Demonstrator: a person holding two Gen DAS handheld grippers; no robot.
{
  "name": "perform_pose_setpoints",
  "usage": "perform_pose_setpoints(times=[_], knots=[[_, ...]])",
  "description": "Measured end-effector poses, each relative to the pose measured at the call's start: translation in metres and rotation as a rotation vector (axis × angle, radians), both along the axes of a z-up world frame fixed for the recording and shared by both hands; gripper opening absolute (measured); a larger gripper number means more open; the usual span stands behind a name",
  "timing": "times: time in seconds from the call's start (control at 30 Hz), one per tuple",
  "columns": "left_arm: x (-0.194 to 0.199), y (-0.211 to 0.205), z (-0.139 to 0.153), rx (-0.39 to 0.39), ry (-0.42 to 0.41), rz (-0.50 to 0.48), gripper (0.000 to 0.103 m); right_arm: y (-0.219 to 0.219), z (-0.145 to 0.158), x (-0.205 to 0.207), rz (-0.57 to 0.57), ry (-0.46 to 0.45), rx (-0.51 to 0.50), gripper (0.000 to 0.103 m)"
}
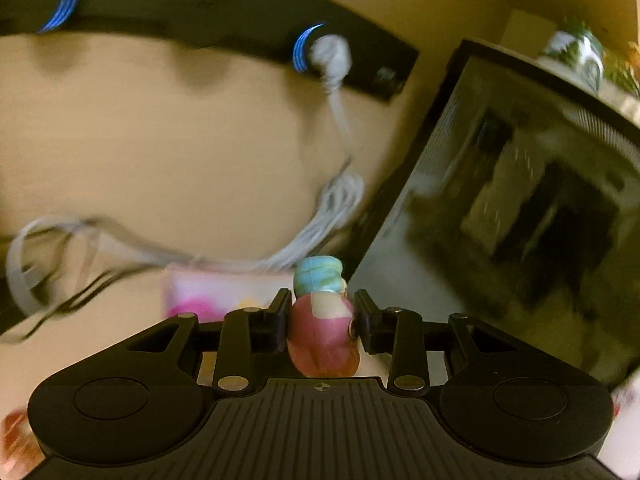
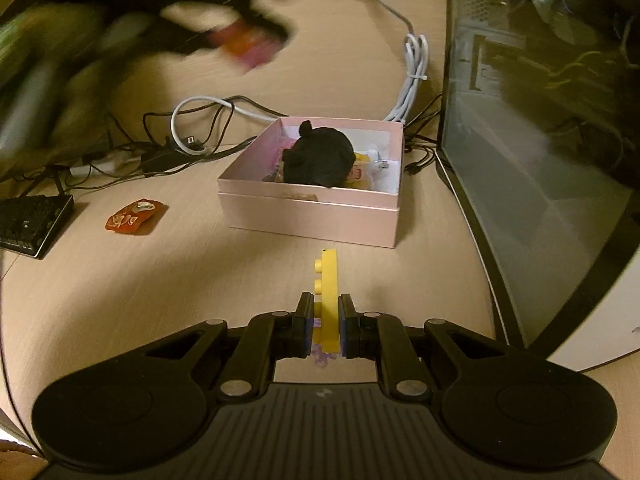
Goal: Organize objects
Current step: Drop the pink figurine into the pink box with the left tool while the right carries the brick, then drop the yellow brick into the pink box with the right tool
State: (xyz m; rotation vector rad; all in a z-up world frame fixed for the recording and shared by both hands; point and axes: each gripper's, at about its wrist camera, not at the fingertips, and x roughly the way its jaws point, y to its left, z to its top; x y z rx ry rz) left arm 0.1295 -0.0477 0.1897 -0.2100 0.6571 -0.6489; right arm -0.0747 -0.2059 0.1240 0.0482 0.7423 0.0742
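Observation:
My left gripper (image 1: 322,316) is shut on a small toy (image 1: 322,340) with a pink body and a pale blue top, held above the desk. In the right wrist view the same left gripper (image 2: 256,46) is a blurred dark shape at the upper left, high over the desk, with the pink toy in it. My right gripper (image 2: 325,328) is shut on a long yellow studded brick (image 2: 329,300) that points toward the pink box (image 2: 308,212). The open box holds a black plush (image 2: 320,156) and other small items.
A red wrapper (image 2: 134,218) lies on the desk left of the box. Tangled black and grey cables (image 2: 192,136) sit behind it. A glass-sided computer case (image 2: 540,140) stands at the right. A black device (image 2: 32,220) rests at the left edge.

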Motion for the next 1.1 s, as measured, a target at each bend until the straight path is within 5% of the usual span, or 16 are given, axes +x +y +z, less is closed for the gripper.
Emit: perform_pose_setpoints(times=[0.07, 0.17, 0.3, 0.6, 0.83, 0.9, 0.97, 1.1], knots=[[0.027, -0.02, -0.01, -0.041, 0.046, -0.022, 0.039, -0.005, -0.001, -0.002, 0.002, 0.003, 0.0, 0.012], [0.06, -0.048, -0.046, 0.034, 0.134, 0.02, 0.039, -0.012, -0.002, -0.004, 0.001, 0.005, 0.002, 0.012], [0.055, -0.047, -0.066, 0.045, 0.122, 0.086, 0.039, -0.021, -0.001, -0.008, -0.008, -0.007, 0.011, 0.012], [-0.024, 0.033, -0.073, 0.045, 0.077, 0.156, 0.039, -0.043, 0.027, 0.026, -0.015, -0.087, 0.081, 0.012], [-0.1, 0.098, -0.108, 0.012, 0.242, 0.258, 0.039, -0.052, 0.06, 0.124, -0.092, -0.189, 0.142, 0.012], [-0.116, 0.11, -0.115, 0.019, 0.27, 0.284, 0.039, -0.05, 0.057, 0.152, -0.121, -0.182, 0.124, 0.025], [-0.127, 0.119, -0.122, 0.065, 0.303, 0.3, 0.039, -0.047, 0.049, 0.163, -0.136, -0.156, 0.117, 0.053], [-0.143, 0.141, -0.135, 0.134, 0.338, 0.322, 0.039, -0.038, 0.019, 0.14, -0.085, -0.081, 0.118, 0.057]])
